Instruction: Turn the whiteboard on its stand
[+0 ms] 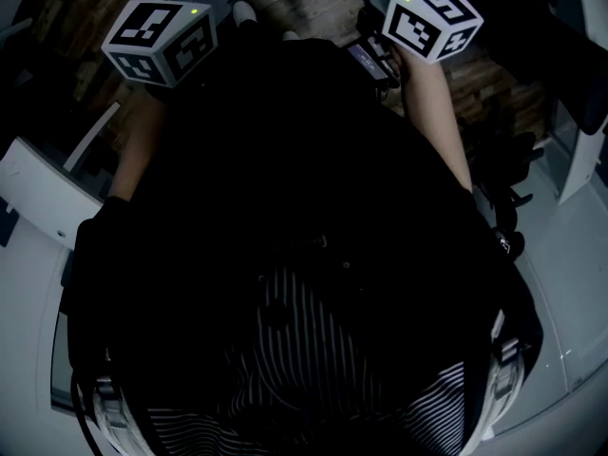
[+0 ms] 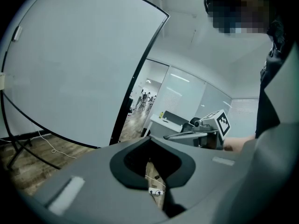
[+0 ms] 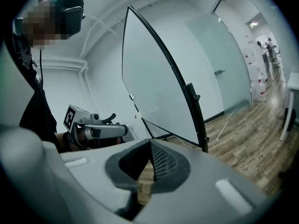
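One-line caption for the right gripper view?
Right gripper, jaws shut and empty, points toward the whiteboard on its stand; left gripper alongside.

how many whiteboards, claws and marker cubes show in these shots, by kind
whiteboard: 1
claws, left claw and right claw: 2
marker cubes, left cube and right cube: 2
total: 5

The person wears a black, short-sleeved top (image 1: 313, 160) over what seems a garment (image 1: 304, 350) with thin black-and-white stripes.
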`<action>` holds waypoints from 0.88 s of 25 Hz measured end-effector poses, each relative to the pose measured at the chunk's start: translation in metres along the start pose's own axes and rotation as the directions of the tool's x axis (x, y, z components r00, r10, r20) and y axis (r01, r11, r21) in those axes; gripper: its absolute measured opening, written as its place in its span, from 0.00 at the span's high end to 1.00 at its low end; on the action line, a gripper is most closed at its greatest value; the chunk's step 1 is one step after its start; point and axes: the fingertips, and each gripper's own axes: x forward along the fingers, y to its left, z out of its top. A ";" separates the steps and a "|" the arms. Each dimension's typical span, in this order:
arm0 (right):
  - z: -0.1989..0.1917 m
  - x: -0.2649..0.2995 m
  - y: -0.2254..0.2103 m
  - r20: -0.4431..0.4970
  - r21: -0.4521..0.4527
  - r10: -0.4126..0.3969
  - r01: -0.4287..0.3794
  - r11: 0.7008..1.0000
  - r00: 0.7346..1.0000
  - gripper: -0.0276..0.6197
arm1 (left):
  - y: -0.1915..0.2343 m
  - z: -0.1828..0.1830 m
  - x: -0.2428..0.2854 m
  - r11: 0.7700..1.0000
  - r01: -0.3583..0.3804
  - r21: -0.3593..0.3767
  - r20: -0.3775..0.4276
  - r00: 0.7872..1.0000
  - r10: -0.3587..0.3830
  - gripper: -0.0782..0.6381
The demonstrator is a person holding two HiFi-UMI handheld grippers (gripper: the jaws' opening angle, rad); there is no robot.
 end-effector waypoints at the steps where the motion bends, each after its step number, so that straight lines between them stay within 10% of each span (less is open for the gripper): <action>1: 0.003 0.005 0.001 0.003 -0.004 -0.008 0.008 1.000 1.000 0.96 | 0.006 0.004 -0.001 1.000 0.005 0.002 0.007 1.000 -0.005 0.89; 22: 0.100 0.101 -0.020 0.087 -0.056 -0.201 0.206 0.977 0.976 0.96 | 0.109 0.044 -0.022 0.994 0.107 -0.005 0.046 0.993 -0.107 0.89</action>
